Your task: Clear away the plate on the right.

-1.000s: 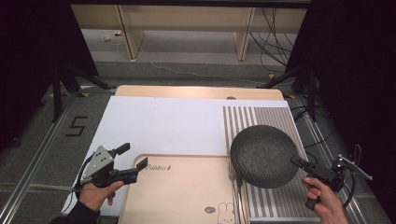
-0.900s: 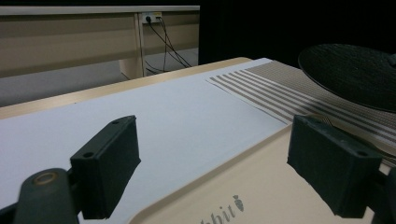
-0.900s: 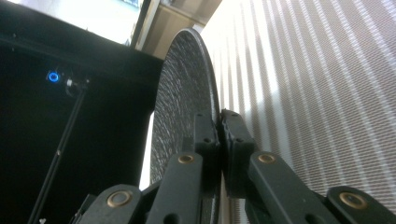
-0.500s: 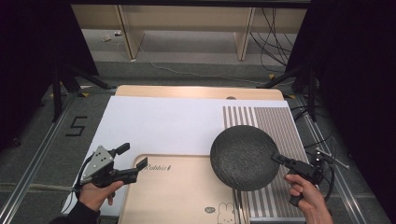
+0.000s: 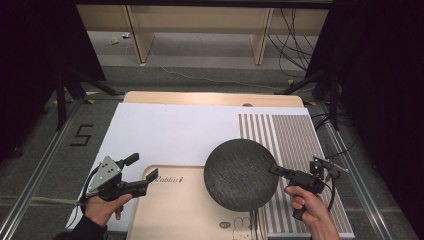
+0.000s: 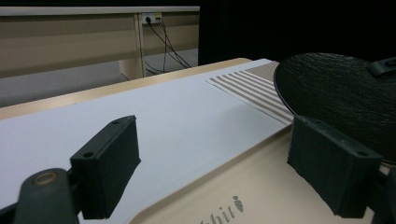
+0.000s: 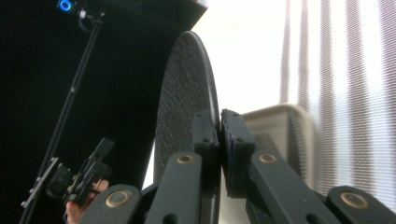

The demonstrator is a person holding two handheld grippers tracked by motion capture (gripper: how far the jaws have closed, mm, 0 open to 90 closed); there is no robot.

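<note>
Your right gripper is clamped on the rim of the black round mat, its jaws pinched nearly together on that thin edge. In the right gripper view the black round mat stands edge-on between the pads, so you see only a dark sliver of its rough face; the part below the pads is hidden behind the jaws. From the high view it hangs above the table, over the seam where the wooden tray meets the striped mat, and it covers a corner of each. How high it sits above them is hard to judge. In the left gripper view its near edge is cut off at the right border.

Your left gripper rests in your left hand at the tray's left end with its jaws wide apart and nothing between them; the pads frame bare tray and white sheet.

The tray's printed lettering is partly readable, and the small rabbit drawing at the bottom edge is cropped.

The white sheet lies across the middle of the wooden table, with the striped mat beside it on the right. Past the table are pale wooden furniture legs, loose cables on a grey floor, and black curtains at both sides. A "5" is taped on the floor at left.
</note>
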